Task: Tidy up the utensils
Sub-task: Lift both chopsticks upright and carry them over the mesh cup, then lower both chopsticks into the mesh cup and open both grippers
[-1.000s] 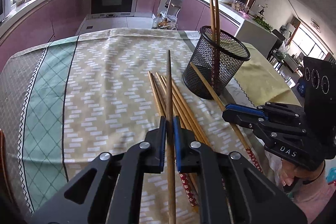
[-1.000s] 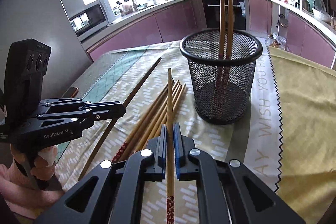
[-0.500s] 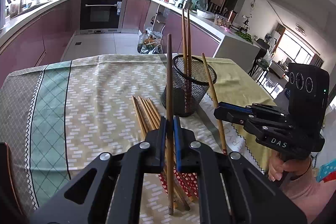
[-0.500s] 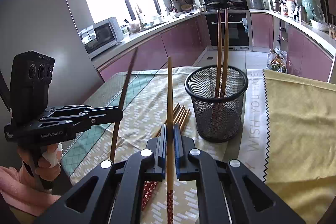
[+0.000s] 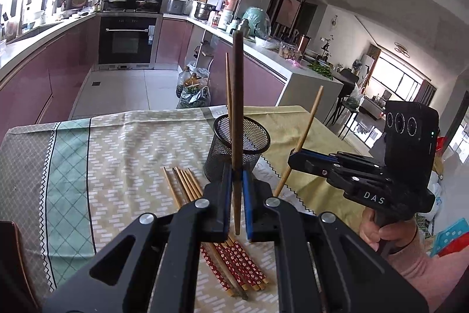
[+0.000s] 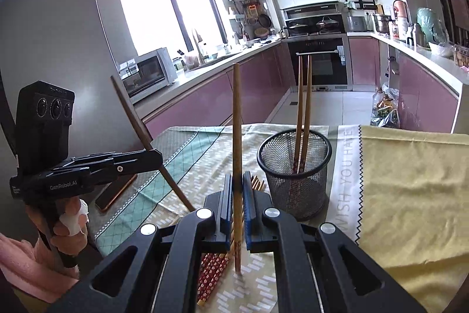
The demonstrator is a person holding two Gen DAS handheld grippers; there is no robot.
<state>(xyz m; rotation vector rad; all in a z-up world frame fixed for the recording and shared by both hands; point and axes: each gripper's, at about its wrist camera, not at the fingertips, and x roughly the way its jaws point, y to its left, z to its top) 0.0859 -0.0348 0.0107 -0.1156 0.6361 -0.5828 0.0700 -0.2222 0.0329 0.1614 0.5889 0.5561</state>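
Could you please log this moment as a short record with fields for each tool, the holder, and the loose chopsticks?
left tool: shut on a dark chopstick, held upright above the table
right tool: shut on a light chopstick, also lifted and upright
mesh holder: stands upright on the tablecloth, with two chopsticks standing in it
loose chopsticks: lying side by side on the cloth, red patterned ends toward the cameras
step state: both held chopsticks not yet in the holder
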